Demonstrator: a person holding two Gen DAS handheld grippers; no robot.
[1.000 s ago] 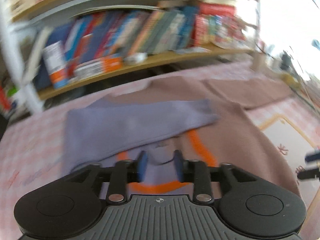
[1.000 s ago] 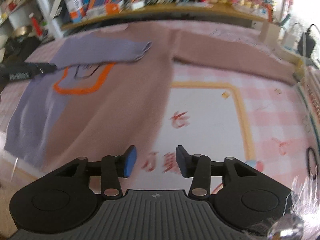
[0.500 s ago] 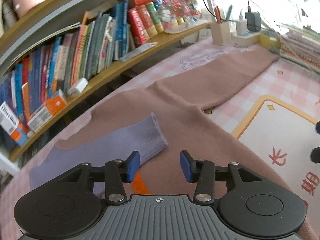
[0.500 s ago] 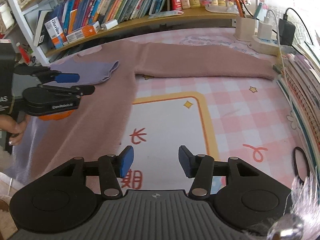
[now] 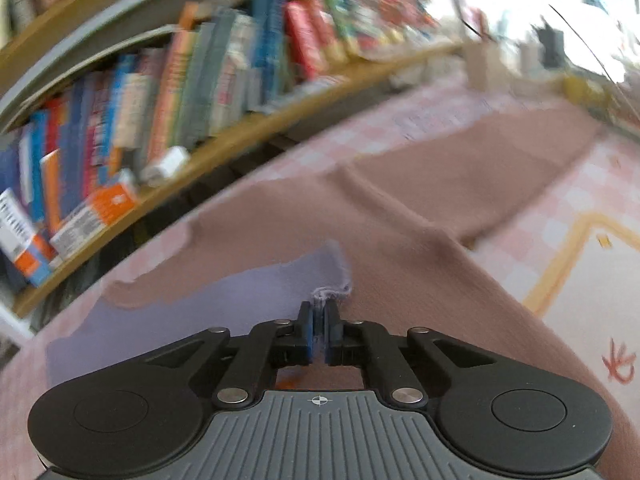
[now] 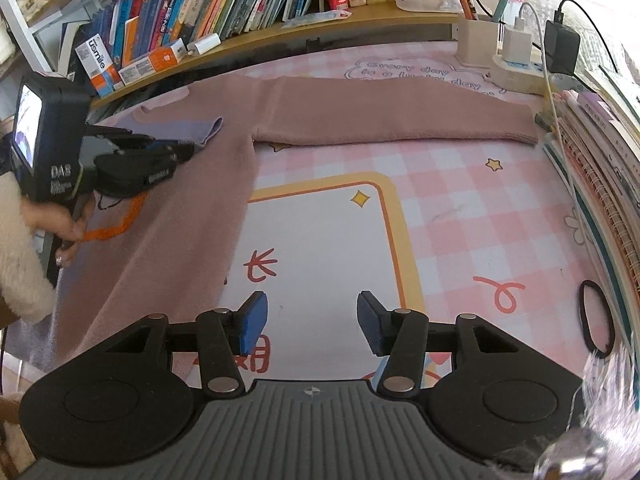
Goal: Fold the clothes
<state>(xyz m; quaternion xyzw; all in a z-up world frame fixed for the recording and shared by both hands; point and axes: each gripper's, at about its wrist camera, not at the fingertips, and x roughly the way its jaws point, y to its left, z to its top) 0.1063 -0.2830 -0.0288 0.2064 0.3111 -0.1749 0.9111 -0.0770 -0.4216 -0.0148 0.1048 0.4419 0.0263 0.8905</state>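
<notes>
The sweater (image 6: 192, 216) lies flat on the pink checked desk mat (image 6: 460, 216), its brown body running from the lower left up toward eleven o'clock in the right wrist view. One brown sleeve (image 6: 396, 116) stretches straight out toward two o'clock, its cuff close to the stacked books (image 6: 600, 168) on the right. The other sleeve, a lilac one (image 5: 224, 304), is folded across the chest, cuff pointing toward the middle.

And there's the left gripper (image 5: 319, 334), jaws pressed together on the edge of that lilac cuff, a little ruffle of knit bunched just ahead of the blue pads. The left wrist view is blurred, but the pinch is plain. From the right side you can see a hand (image 6: 56, 220) in a fluffy cream sleeve (image 6: 20, 256) working the handle at nine o'clock.

The right gripper (image 6: 310, 322) hangs over the white panel of the mat, jaws partly open, with nothing between them, just right of the sweater's hem edge.

Behind it all at twelve o'clock, a bookshelf (image 6: 224, 4); a power strip (image 6: 520, 68) with chargers at one o'clock; a black hair tie (image 6: 596, 316) at four.
</notes>
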